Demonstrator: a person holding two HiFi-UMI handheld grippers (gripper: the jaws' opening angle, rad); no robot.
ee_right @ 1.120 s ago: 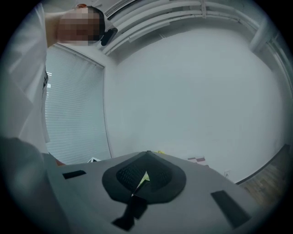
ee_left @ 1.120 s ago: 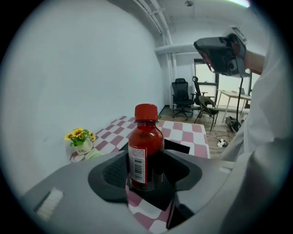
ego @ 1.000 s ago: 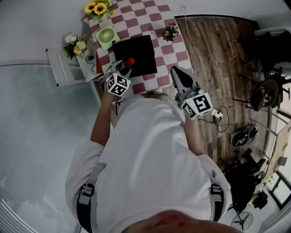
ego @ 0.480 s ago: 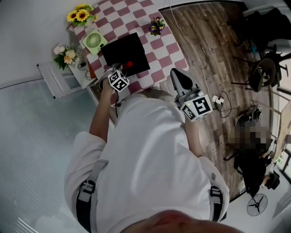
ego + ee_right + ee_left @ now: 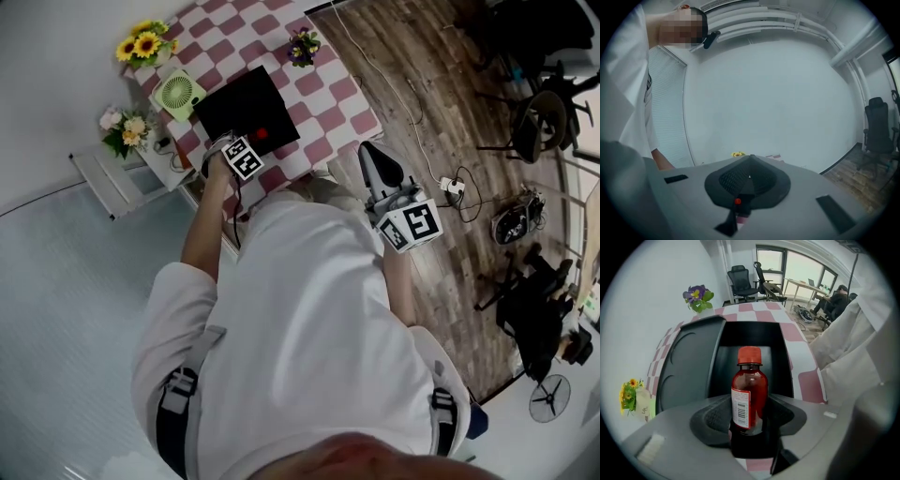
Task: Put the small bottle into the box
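The left gripper (image 5: pixel 749 414), clamping the small bottle (image 5: pixel 750 389), is now hovering farther over the box (image 5: pixel 751 336); its barcode label is blurring illegibly; the right gripper (image 5: pixel 749 176) is staying pinched, empty

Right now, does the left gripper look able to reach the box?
Likely yes. The left gripper, shut on the bottle, is right before the open box, with nothing between them.

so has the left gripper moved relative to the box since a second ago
Yes. In the head view the left gripper, shut on the small bottle, has shifted from the near left corner of the black box toward the middle of its near side.
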